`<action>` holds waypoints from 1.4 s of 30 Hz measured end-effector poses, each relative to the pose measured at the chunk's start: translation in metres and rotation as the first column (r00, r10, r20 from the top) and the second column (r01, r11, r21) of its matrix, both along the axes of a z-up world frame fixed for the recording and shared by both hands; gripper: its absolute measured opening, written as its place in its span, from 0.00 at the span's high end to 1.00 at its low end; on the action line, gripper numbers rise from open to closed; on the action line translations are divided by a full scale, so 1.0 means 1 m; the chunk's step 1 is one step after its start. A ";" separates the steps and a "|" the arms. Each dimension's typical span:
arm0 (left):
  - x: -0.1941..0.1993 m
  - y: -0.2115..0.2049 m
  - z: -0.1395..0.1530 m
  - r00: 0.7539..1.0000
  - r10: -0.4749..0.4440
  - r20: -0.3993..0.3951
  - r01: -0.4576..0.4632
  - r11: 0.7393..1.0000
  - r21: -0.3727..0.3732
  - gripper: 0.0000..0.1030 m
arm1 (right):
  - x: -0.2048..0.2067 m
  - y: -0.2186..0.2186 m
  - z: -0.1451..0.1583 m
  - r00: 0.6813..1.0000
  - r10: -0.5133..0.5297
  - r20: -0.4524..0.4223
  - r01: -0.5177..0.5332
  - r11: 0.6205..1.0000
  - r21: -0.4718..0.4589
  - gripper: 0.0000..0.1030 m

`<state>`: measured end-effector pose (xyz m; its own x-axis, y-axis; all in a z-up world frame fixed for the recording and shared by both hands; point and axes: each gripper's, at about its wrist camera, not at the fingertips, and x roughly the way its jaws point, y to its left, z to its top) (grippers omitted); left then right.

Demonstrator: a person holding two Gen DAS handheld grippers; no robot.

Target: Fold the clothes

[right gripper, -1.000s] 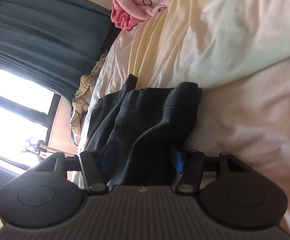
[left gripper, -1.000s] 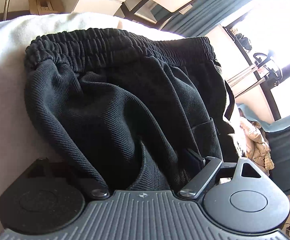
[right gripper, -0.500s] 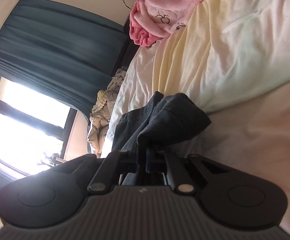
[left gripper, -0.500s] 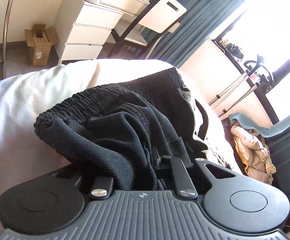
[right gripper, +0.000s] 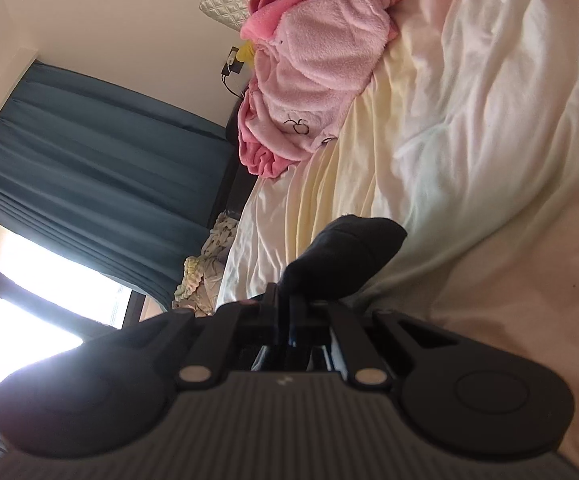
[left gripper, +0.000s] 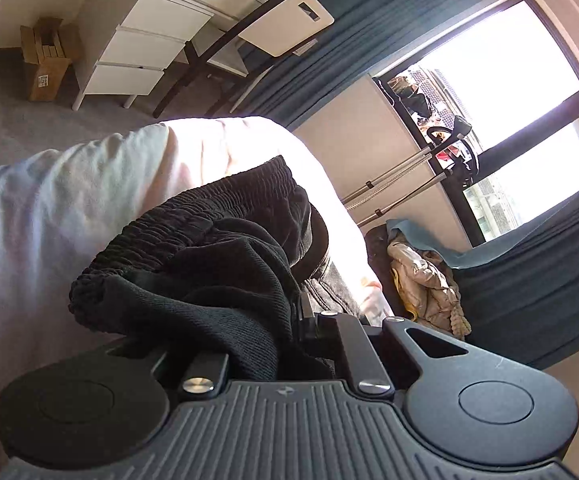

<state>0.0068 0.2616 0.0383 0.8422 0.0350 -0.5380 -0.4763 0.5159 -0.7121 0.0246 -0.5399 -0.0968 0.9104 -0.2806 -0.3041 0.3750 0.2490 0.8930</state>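
Black trousers (left gripper: 217, 264) lie bunched on the bed (left gripper: 49, 216), near its foot-end corner. Left gripper (left gripper: 289, 332) and right gripper (right gripper: 289, 312) each pinch a fold of this cloth. A fold seems under way; next, carry both pinched parts across evenly.

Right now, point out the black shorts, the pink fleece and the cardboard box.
black shorts (left gripper: 193, 216), left wrist view, on the gathered elastic waistband.
pink fleece (right gripper: 329, 64), right wrist view, on the pale fuzzy middle of the heap.
cardboard box (left gripper: 45, 64), left wrist view, on its side facing the camera.
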 end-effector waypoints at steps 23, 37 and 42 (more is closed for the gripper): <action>0.254 0.037 -0.015 0.999 -0.036 0.001 0.036 0.999 0.019 0.88 | 0.307 0.037 0.060 0.969 0.044 -0.242 -0.142 0.904 -0.404 0.96; 0.333 0.000 -0.037 0.976 -0.124 -0.180 0.174 0.941 0.292 0.65 | 0.407 0.033 0.007 0.884 0.203 -0.422 -0.393 0.812 -0.431 0.56; 0.284 -0.011 -0.030 0.979 -0.200 -0.050 0.206 0.952 0.224 0.31 | 0.343 0.029 0.028 0.894 0.250 -0.372 -0.409 0.793 -0.451 0.45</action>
<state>0.2906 0.2510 0.0079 0.8299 -0.0112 -0.5577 -0.3618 0.7502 -0.5535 0.3672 -0.5111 -0.0686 0.8734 -0.1640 -0.4585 0.3959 0.7872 0.4727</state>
